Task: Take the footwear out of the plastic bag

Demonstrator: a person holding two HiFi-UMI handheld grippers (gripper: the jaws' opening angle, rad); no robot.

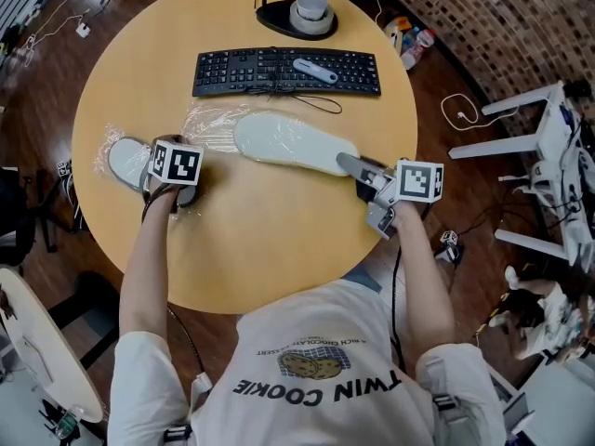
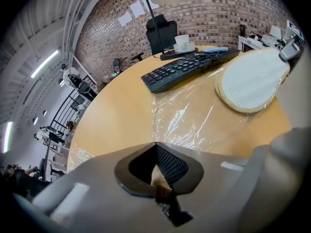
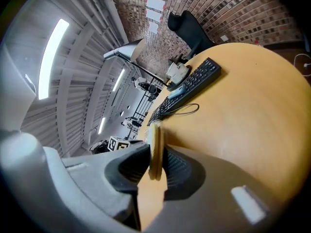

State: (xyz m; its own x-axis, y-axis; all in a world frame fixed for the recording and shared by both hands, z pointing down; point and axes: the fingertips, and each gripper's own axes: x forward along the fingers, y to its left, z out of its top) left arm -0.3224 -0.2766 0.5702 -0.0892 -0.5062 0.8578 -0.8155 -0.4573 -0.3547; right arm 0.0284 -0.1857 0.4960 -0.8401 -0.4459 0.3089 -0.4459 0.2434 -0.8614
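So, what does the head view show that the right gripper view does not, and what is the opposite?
Only the head view: the slipper's whole flat sole, the clear bag beside it, and what looks like a second slipper in plastic. Only the right gripper view: the right claw pressing both sides of the slipper's thin edge, plus ceiling lights. Both: the table, the keyboard and its cable.
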